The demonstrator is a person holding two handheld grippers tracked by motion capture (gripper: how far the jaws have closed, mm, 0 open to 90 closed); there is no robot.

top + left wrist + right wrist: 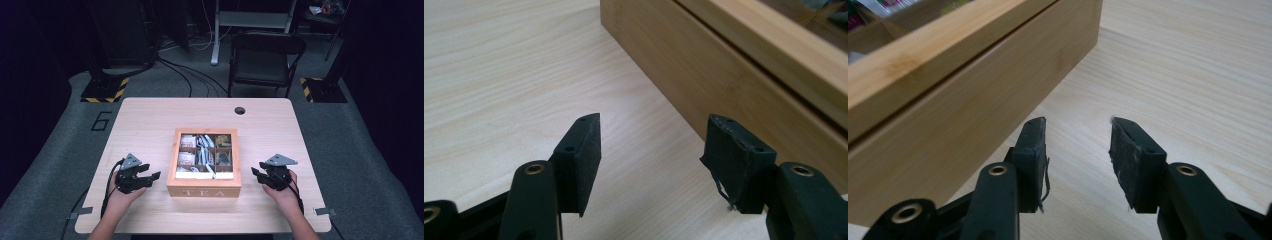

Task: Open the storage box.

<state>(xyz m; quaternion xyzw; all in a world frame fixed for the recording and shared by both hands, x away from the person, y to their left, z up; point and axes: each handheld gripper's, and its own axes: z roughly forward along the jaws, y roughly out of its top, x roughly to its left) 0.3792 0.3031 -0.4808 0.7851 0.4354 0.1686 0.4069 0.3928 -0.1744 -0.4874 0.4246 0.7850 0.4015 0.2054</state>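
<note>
In the high view, the square wooden tea box (204, 190) stands in the middle of the pale wooden tabletop (150, 120), between the left gripper (150, 176) and the right gripper (257, 174). In the left gripper view, the black fingers (586, 150) are half open and hold nothing, beside the box wall. In the right gripper view, the fingers (1135, 160) are also half open and empty.

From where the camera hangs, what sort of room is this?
Probably a lab or recording studio: dark walls, cables across a grey floor, hazard-striped stand bases, and one wooden table holding a tea box.

Black tools (156, 176), grey triangular plates (131, 161)
</note>
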